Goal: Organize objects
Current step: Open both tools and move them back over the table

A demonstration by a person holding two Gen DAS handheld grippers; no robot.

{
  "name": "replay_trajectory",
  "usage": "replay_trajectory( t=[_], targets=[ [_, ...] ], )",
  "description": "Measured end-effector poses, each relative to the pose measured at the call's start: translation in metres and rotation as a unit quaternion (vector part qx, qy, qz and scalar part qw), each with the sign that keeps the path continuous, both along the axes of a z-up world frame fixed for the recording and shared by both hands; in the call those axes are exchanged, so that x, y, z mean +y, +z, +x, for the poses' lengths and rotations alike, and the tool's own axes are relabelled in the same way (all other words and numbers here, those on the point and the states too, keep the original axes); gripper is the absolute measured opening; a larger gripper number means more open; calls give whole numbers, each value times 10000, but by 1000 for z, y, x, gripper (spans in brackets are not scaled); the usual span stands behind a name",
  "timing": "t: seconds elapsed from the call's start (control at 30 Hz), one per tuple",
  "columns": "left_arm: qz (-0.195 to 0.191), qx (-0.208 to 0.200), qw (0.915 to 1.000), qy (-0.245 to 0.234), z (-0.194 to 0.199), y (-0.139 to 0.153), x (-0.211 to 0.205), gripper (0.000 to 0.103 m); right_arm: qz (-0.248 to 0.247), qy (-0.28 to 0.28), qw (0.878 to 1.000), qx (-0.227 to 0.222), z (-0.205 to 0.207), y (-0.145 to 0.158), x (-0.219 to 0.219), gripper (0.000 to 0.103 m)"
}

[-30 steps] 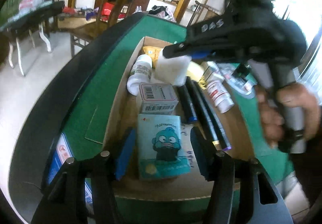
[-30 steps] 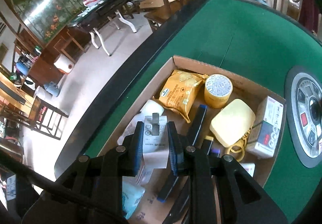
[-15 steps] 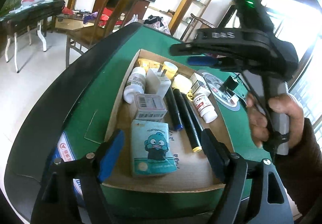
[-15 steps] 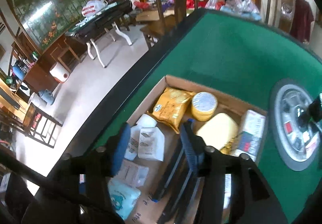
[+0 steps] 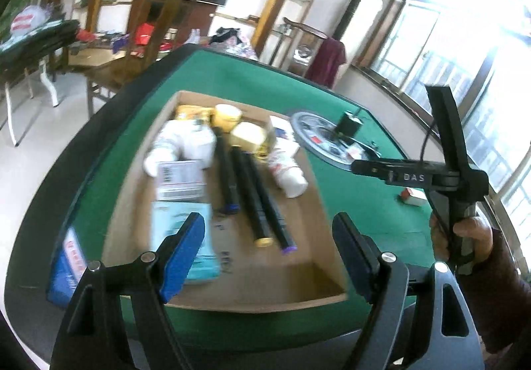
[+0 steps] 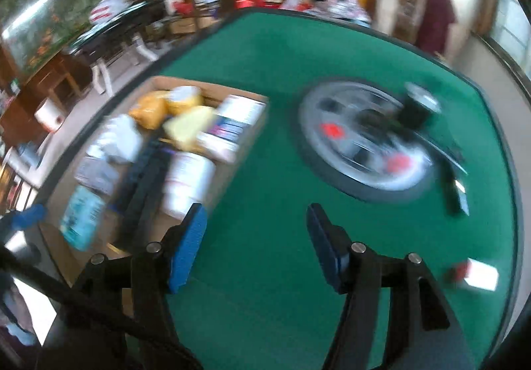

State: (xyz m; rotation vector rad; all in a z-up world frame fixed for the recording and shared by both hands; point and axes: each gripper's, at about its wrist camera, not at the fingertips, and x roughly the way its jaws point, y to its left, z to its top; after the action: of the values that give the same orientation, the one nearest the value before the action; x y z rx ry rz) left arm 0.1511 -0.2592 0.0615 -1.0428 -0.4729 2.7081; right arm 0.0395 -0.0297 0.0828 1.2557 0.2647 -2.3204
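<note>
Cardboard tray [image 5: 327, 238] on the green table [image 6: 265, 64], nearly full.
I count markers [image 5: 252, 194], bottles and boxes inside; one small box [image 6: 478, 273] remains out on the felt. My left gripper [image 5: 268, 250] is spread, empty; right gripper [image 6: 254, 243] is opening, empty.

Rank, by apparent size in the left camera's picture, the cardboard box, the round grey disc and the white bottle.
1. cardboard box
2. round grey disc, though it lies farther away
3. white bottle
</note>
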Motion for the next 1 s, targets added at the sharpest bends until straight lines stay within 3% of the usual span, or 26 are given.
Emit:
replay_trajectory(
  t=[0.23,0.3,0.33,0.37,0.4,0.47,0.5,0.6,0.7,0.77,0.9,1.0],
  targets=[
    [-199,0,9993,-305,-11,11,55,74,-157,-833,9955,434,-2,45,121,62],
    [-304,-36,9986,-438,-14,12,73,74,-321,-1036,9909,794,3,64,154,76],
    [-321,-66,9981,-522,-16,11,82,74,-460,-1129,9874,1006,6,71,168,89],
    [-325,-87,9978,-578,-17,13,88,74,-698,-1171,9837,1176,9,76,183,93],
    [-338,-112,9973,-645,-19,13,95,74,-901,-1177,9822,1156,6,74,197,94],
    [-393,-141,9962,-770,-21,16,108,74,-777,-1538,9827,671,-12,63,216,94],
    [-426,-147,9955,-831,-22,18,115,74,-740,-1898,9784,336,-24,50,231,93],
    [-548,-166,9938,-950,-26,26,131,74,-1231,-2316,9650,16,-40,27,259,94],
    [-707,-131,9924,-1001,-32,35,146,74,-1580,-2586,9528,-202,-53,9,273,94],
    [-761,-123,9921,-995,-38,40,157,74,-1538,-2576,9535,-287,-64,1,267,94],
    [-711,-157,9922,-1008,-43,41,171,74,-722,-2164,9733,-267,-92,-6,229,93],
    [-765,-275,9910,-1061,-47,34,178,74,-157,-1933,9807,-251,-110,-13,203,93]
  ],
)
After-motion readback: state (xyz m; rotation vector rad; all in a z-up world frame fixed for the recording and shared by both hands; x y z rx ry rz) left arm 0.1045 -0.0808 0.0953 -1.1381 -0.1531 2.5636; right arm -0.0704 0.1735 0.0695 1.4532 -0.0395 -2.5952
